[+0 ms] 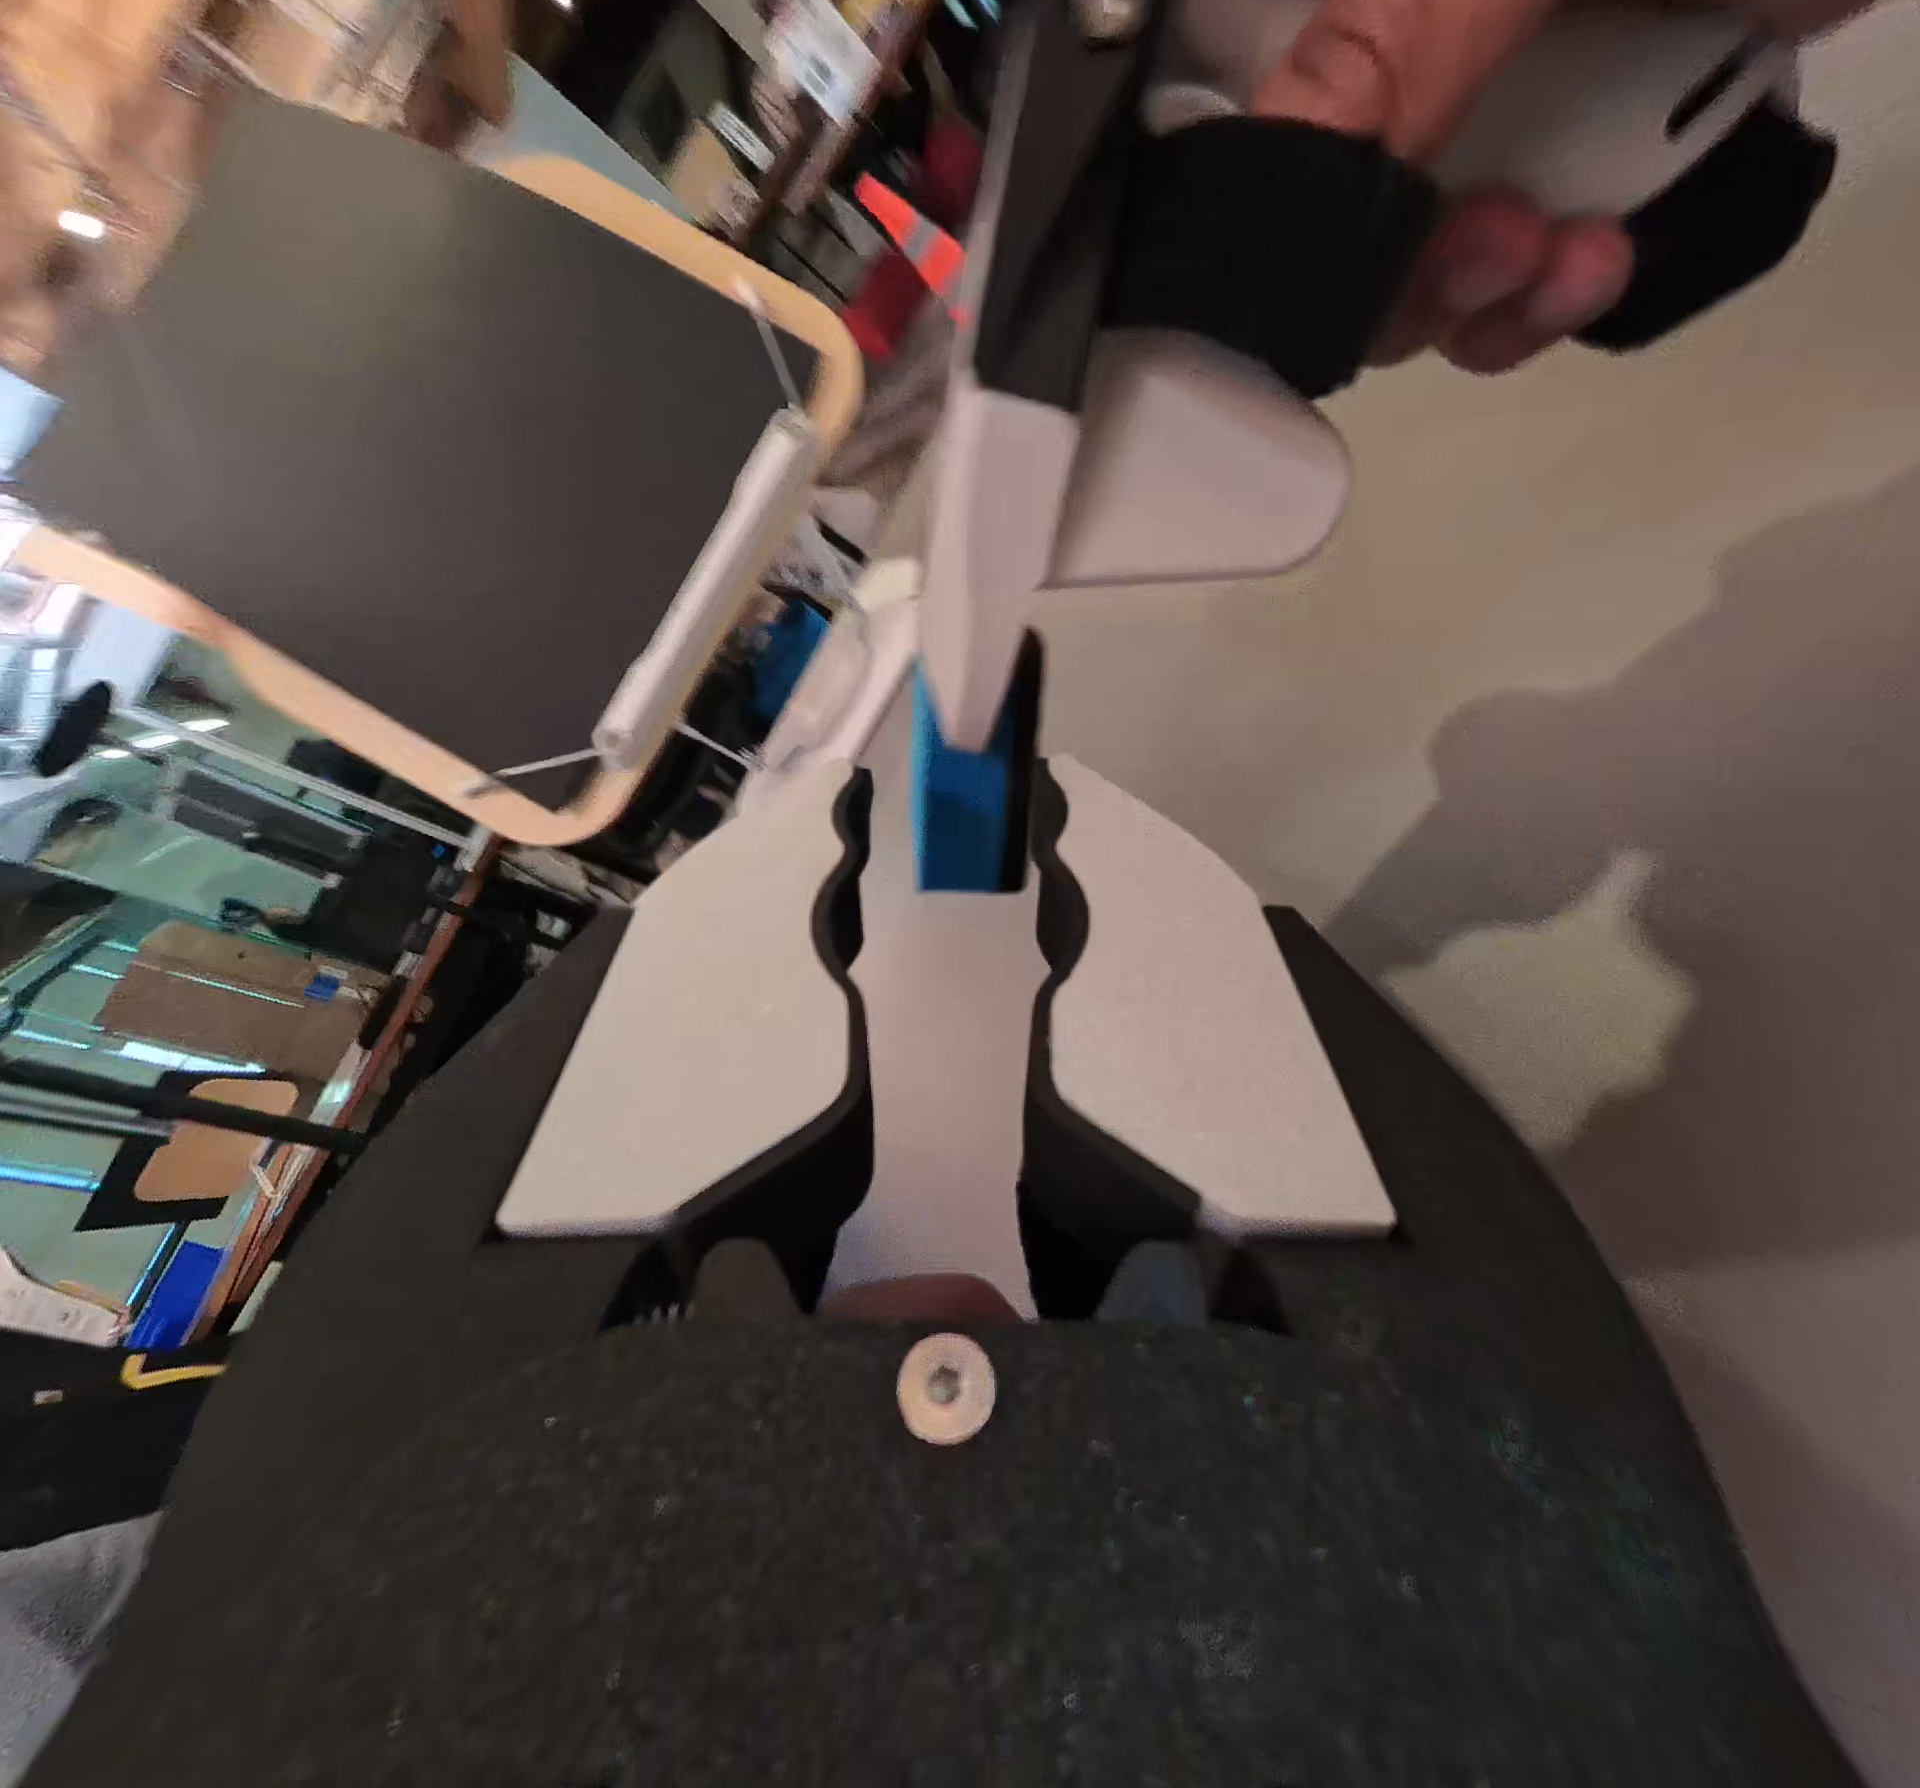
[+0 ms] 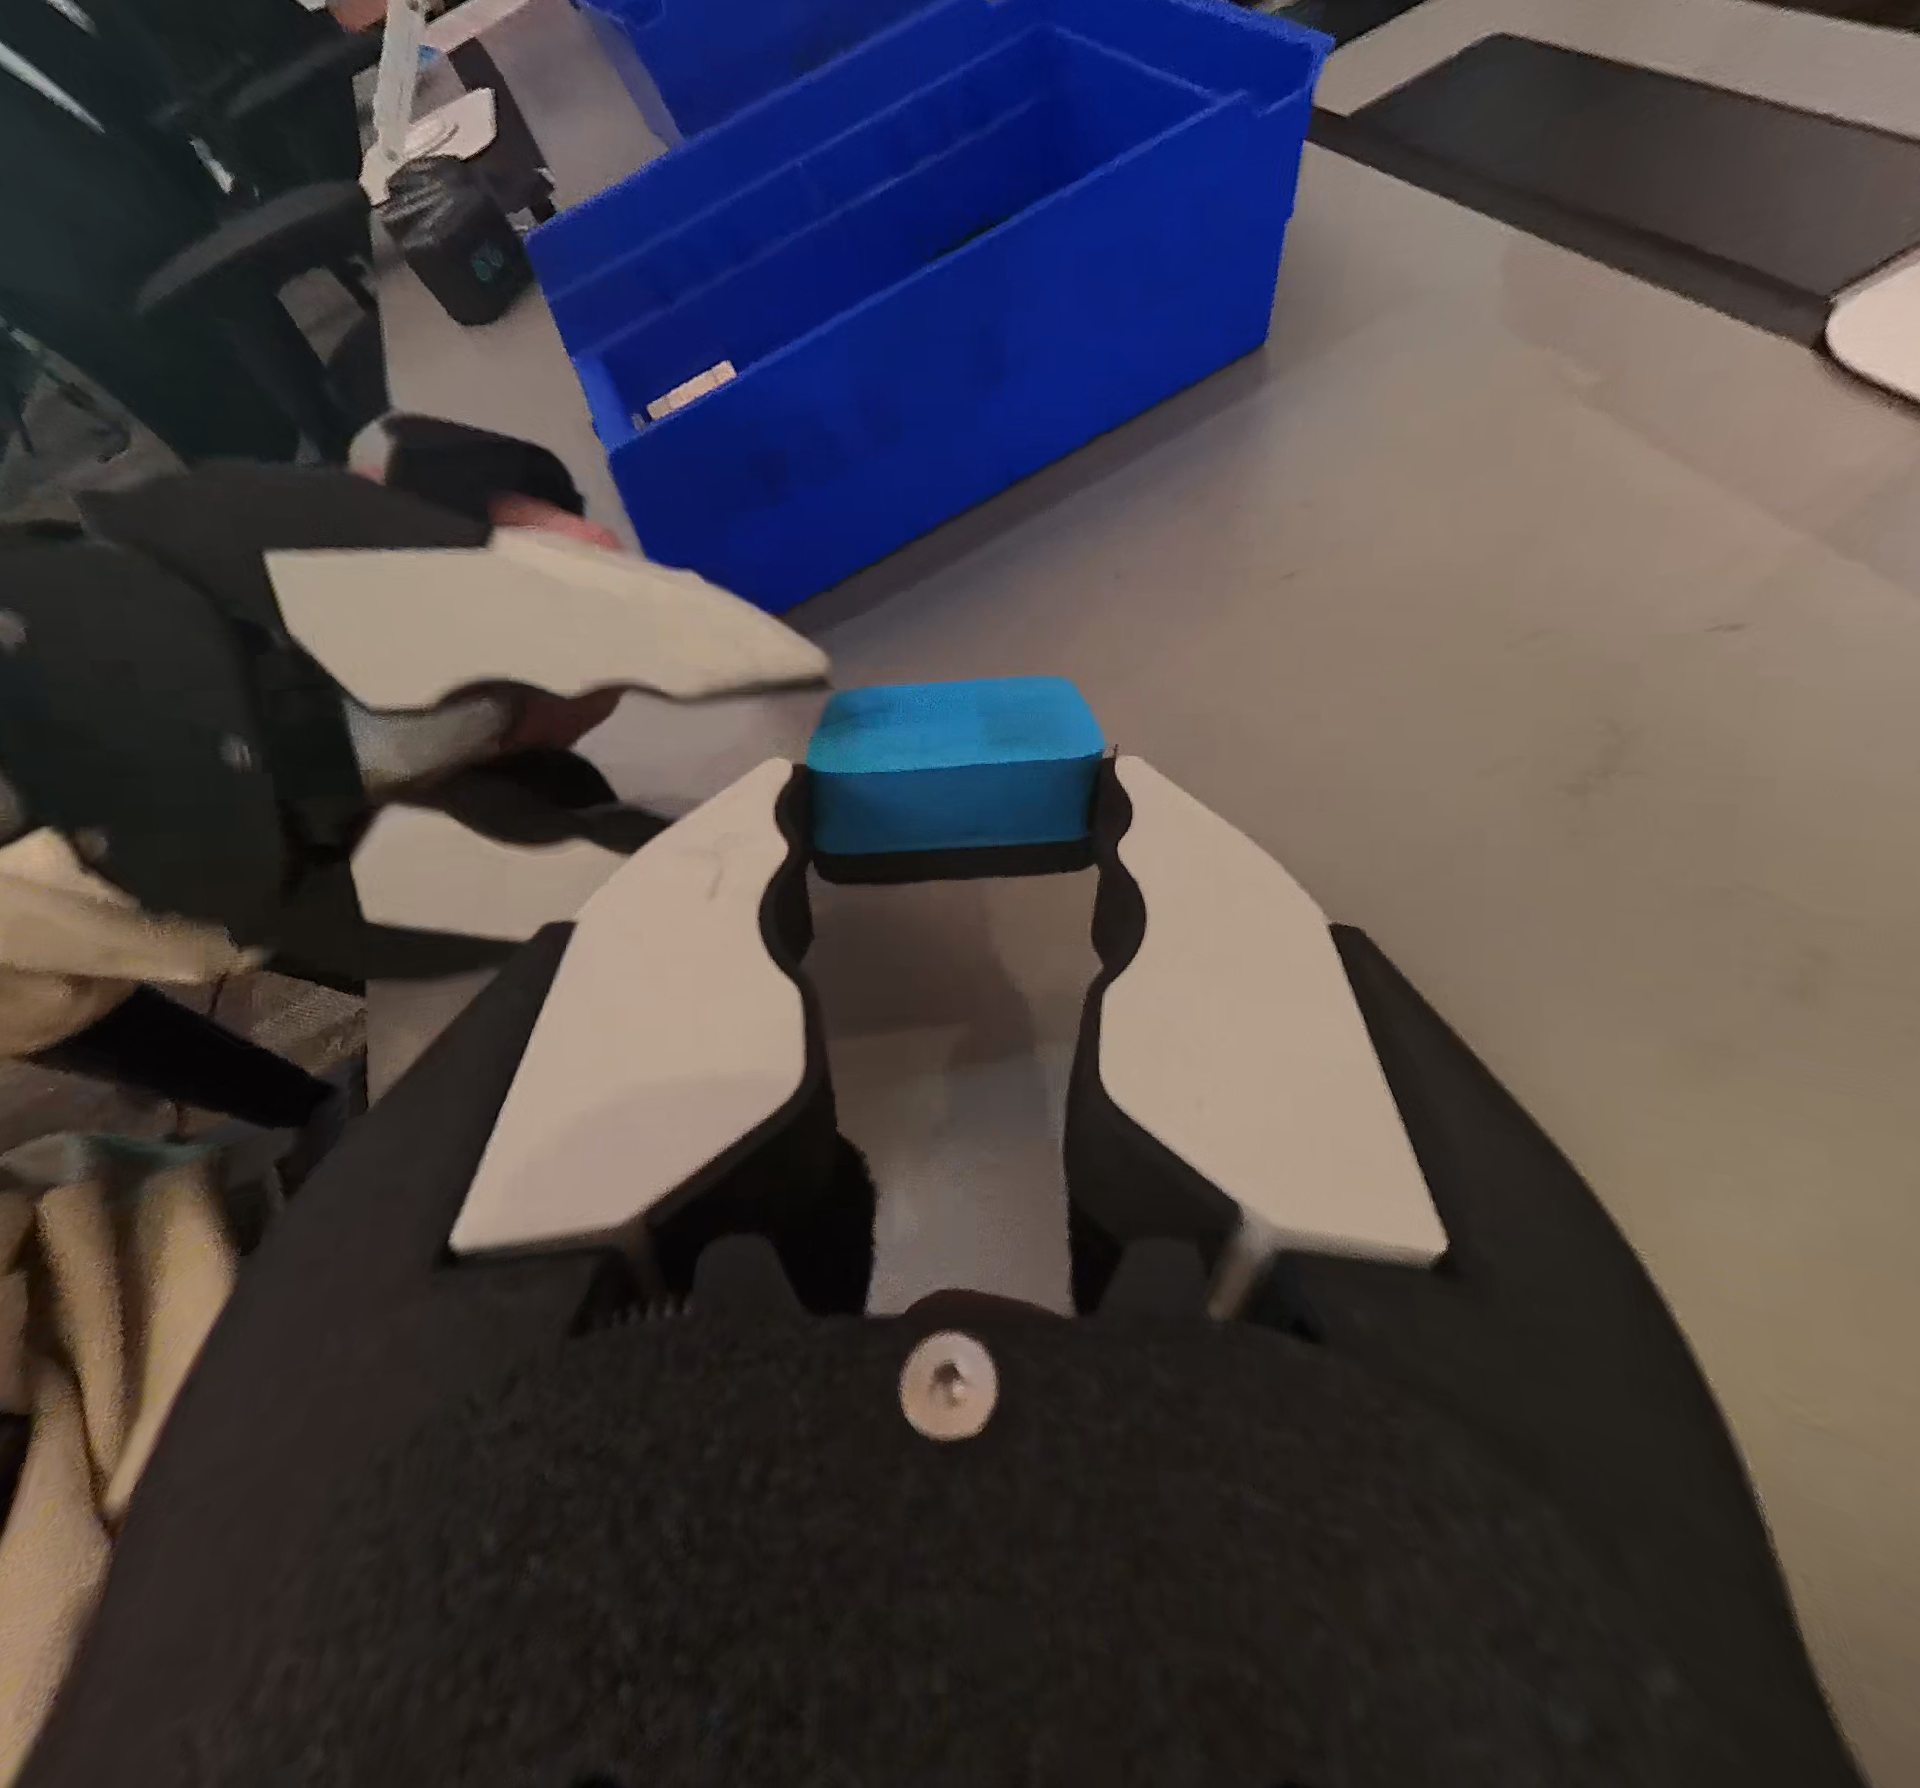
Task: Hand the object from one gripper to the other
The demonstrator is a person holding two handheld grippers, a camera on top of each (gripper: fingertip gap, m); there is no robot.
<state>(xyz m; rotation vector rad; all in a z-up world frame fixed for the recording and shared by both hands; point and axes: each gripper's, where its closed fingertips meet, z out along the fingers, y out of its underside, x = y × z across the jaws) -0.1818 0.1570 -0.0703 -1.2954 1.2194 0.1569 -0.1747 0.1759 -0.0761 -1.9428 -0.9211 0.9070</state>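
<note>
Left side first: your left tool [image 2: 582, 751] comes in from the left edge of the right wrist view, turned sideways, fingers spread one above the other with a clear gap between them and nothing gripped. Its upper fingertip is just beside the blue block's [image 2: 951, 772] left corner; contact there I can't tell.

In its own view the left tool [image 1: 945, 803] has its fingers parted, and the blue block [image 1: 961, 819] sits in the gap near the tips. Left pad is clear of it. On the right pad side, touching or not is unclear.

Centre: your right tool [image 2: 951, 808] is clamped on the block, fingertips pressing on its left and right ends. Block has a blue top with a dark layer underneath, held above the grey tabletop [image 2: 1507, 751].

From the left wrist view the right tool [image 1: 987, 637] reaches down from the top, your hand [image 1: 1455, 128] wrapped round its handle.

Right and beyond: blue bin [image 2: 935, 356] on the tabletop past the block, with a second blue bin [image 2: 790, 3] behind it.
</note>
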